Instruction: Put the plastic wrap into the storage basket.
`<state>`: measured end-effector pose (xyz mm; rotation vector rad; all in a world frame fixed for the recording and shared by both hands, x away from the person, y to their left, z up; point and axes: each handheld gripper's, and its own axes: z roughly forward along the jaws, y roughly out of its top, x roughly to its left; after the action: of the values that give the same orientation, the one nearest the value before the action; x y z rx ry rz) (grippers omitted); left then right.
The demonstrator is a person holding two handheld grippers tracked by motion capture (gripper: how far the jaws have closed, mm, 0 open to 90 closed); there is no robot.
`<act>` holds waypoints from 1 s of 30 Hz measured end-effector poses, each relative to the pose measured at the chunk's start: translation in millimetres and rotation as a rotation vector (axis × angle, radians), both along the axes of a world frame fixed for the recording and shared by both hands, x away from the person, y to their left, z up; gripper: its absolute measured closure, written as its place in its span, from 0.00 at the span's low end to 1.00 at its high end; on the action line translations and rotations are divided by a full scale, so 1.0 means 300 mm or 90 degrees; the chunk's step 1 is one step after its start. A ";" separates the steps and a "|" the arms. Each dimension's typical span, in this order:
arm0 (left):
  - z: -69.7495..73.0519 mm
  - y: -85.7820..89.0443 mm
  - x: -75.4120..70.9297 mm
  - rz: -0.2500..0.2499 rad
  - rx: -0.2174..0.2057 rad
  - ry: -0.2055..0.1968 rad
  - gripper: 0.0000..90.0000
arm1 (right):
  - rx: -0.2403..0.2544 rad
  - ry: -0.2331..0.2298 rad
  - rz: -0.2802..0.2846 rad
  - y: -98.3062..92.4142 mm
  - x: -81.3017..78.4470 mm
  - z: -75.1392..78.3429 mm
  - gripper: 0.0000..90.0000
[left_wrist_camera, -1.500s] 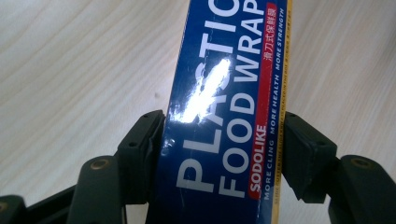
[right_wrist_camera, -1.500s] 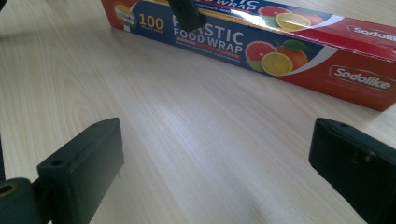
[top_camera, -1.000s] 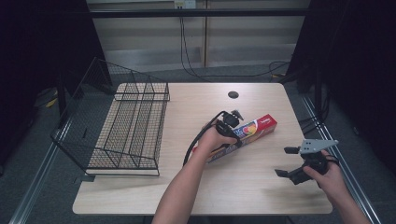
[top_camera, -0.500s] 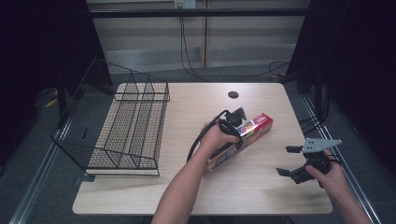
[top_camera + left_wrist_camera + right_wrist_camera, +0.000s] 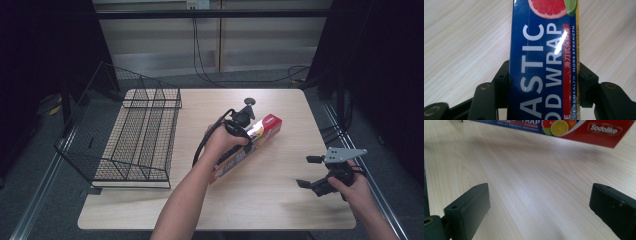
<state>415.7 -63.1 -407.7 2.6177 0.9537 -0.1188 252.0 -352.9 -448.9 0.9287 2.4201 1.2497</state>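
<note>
A lab or recording room is suggested: a plain wooden table (image 5: 280, 205) is set on a grey floor (image 5: 35, 165), dark curtains (image 5: 380, 60) are hung at both sides, and loose cables (image 5: 200, 55) are trailed along a bare back wall.

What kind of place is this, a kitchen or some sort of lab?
Most likely a lab or recording workspace, not a kitchen: a bare wooden table ringed by dark curtains, cables trailing across the floor, and staged props, a wire rack and plastic wrap box.
</note>
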 end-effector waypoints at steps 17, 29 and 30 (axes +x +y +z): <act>0.106 0.110 0.021 0.072 0.013 -0.010 0.48 | 0.005 0.000 0.004 0.001 0.001 0.003 0.03; 0.158 0.179 0.032 0.110 0.018 -0.011 0.48 | 0.003 -0.001 0.004 0.004 0.003 0.003 0.03; 0.164 0.186 0.034 0.105 0.024 -0.010 0.48 | 0.001 -0.002 0.004 0.004 0.003 0.003 0.03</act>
<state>425.8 -7.4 -358.6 2.5570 1.1728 -0.0388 252.8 -351.7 -447.9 0.9202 2.4210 1.2551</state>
